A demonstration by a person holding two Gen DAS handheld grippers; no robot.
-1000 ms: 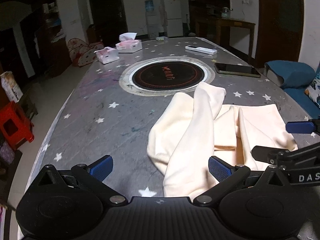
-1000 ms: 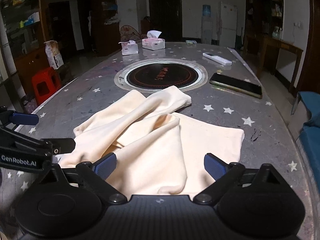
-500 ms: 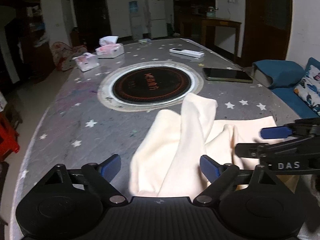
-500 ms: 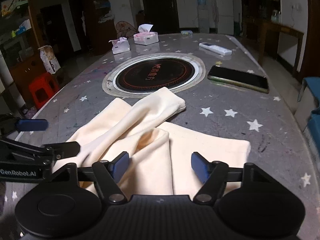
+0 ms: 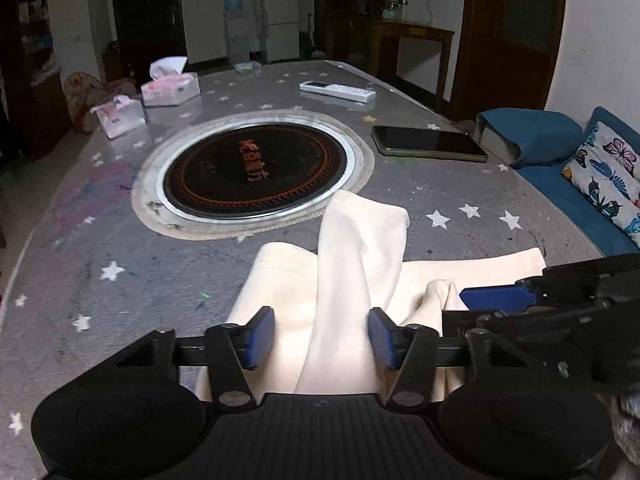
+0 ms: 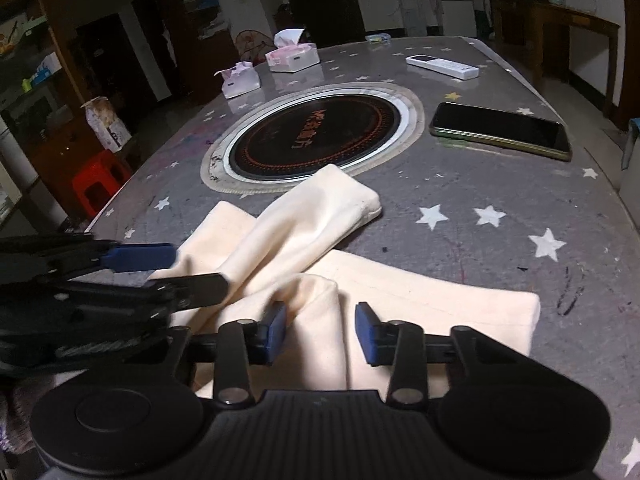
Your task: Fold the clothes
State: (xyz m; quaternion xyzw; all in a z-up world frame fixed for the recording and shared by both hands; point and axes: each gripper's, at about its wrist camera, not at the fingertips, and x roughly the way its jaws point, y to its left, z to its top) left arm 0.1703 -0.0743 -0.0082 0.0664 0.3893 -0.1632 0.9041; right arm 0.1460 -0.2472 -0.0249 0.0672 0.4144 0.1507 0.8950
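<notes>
A cream garment (image 5: 352,264) lies crumpled on the grey star-patterned table (image 5: 100,240), one sleeve (image 6: 320,208) stretching toward the round hob. My left gripper (image 5: 320,338) is low over the garment's near edge. Its jaws are closing around a raised fold, and the blue pads (image 5: 260,338) stand clear of the fold. My right gripper (image 6: 321,332) is beside it, over another raised ridge of the garment (image 6: 320,312). Its jaws are closing too, with a gap still showing at the right pad (image 6: 366,334). Each gripper appears in the other's view: the right gripper (image 5: 480,308) and the left gripper (image 6: 172,274).
A black round hob (image 5: 256,172) is set into the table beyond the garment. A phone (image 5: 430,144), a white remote (image 5: 338,91) and two tissue boxes (image 5: 170,88) (image 5: 118,116) lie farther back. A blue sofa (image 5: 560,176) is to the right, a red stool (image 6: 100,184) to the left.
Both grippers have come forward and lower over the garment's near edge. Their jaws have narrowed, each now with a raised fold of cloth between them.
</notes>
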